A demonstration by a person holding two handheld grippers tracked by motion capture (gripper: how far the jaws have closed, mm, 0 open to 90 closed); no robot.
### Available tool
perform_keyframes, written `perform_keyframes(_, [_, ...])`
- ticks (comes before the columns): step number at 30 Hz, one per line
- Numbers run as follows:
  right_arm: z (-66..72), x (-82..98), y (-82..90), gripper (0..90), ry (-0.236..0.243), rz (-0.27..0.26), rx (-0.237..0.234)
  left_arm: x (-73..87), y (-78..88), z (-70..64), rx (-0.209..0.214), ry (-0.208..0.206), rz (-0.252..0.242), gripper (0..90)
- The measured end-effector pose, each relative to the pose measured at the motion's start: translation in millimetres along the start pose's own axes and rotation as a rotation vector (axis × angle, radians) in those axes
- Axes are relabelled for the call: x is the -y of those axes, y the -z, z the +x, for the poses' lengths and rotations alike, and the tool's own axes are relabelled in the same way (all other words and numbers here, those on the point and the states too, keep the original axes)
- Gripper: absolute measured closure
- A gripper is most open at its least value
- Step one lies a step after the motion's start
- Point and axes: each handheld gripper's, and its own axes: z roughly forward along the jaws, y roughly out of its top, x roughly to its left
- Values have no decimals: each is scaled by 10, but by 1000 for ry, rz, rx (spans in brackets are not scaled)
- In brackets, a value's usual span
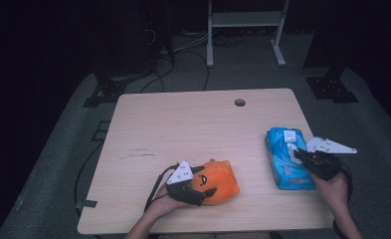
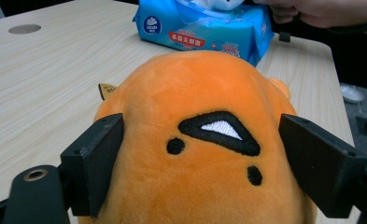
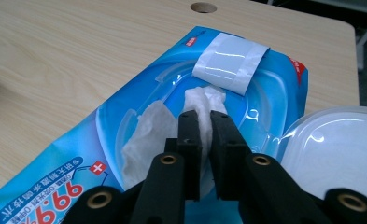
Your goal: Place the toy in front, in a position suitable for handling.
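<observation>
Wipe pack [image 1: 287,159] near bench [image 1: 183,129] right edge, lid open; right tool [image 3: 204,122] pinches wipe [image 3: 201,103] in its opening. Left tool [image 1: 199,191] clasps plush toy [image 1: 218,180] near front edge. Bench middle bare.

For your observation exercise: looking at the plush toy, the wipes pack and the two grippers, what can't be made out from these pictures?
- Underside of the orange plush toy: left gripper view, hidden by its own body.
- How many wipes remain: right gripper view, the wipes pack covers all but the wipe pinched in the right gripper.
- Pack's small print: high view, too small.
- Left gripper fingertips: high view, blurred against the toy.
</observation>
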Motion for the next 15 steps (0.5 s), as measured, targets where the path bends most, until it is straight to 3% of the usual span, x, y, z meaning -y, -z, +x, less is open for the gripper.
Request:
perform_keyframes(4, [-42,-29,49,840,-38,-18,-35,-90,13,-61,-21,-66,9,101])
perform_keyframes(5, [-42,-29,49,840,-38,-18,-35,-90,13,-61,-21,-66,9,96])
perform_keyframes(8, [-37,-122,202,843,-45,-98,-47,-201,109,-86,-14,-78,-27,96])
perform_keyframes(10, [-45,-140,228,845,-54,-114,-52,-220,135,-91,-8,-79,-31,96])
perform_keyframes(12, [-57,-174,291,845,-77,-140,-72,-236,168,-87,-10,-88,-23,96])
perform_keyframes(15, [-24,-214,358,845,-66,-154,-81,-227,204,-63,-15,-86,1,96])
